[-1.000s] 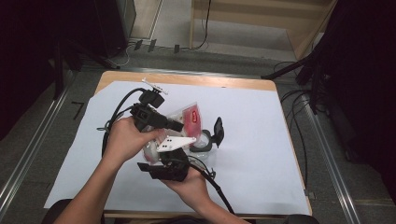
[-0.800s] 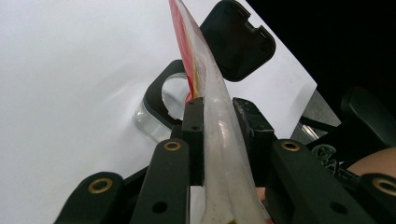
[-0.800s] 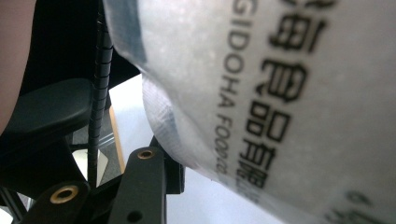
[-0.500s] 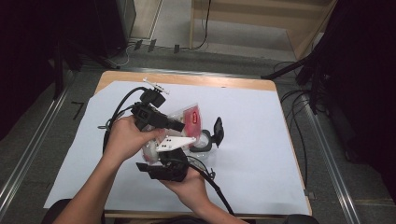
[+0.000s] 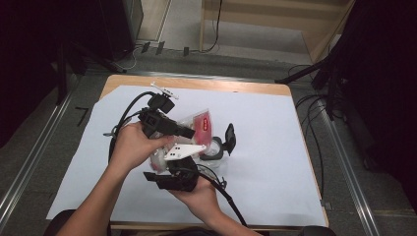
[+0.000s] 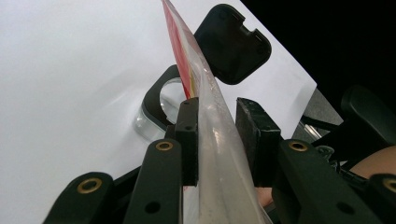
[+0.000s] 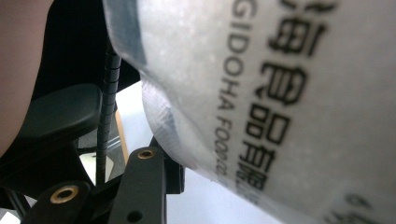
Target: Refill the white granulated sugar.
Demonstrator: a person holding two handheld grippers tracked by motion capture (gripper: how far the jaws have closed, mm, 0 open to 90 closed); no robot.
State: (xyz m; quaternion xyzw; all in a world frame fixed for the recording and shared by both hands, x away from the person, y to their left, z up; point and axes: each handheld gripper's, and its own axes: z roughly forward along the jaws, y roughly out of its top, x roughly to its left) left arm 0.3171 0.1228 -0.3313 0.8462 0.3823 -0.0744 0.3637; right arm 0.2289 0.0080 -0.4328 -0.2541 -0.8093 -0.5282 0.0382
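L tool (image 6: 217,140) clamps bag (image 6: 205,98) edge-on | red end fwd (R tool (image 5: 172,179) — grip unclear)

Frosted plastic bag (image 7: 280,107): black print "GIDOHA FOO…", rest cut off; beside it large Chinese characters, "食品" legible. Bag's red label (image 5: 202,124) in high view: too small to read.

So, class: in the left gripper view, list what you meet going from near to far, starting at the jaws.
Black jaws closed on the clear bag → round clear container on the white sheet → its open black lid.
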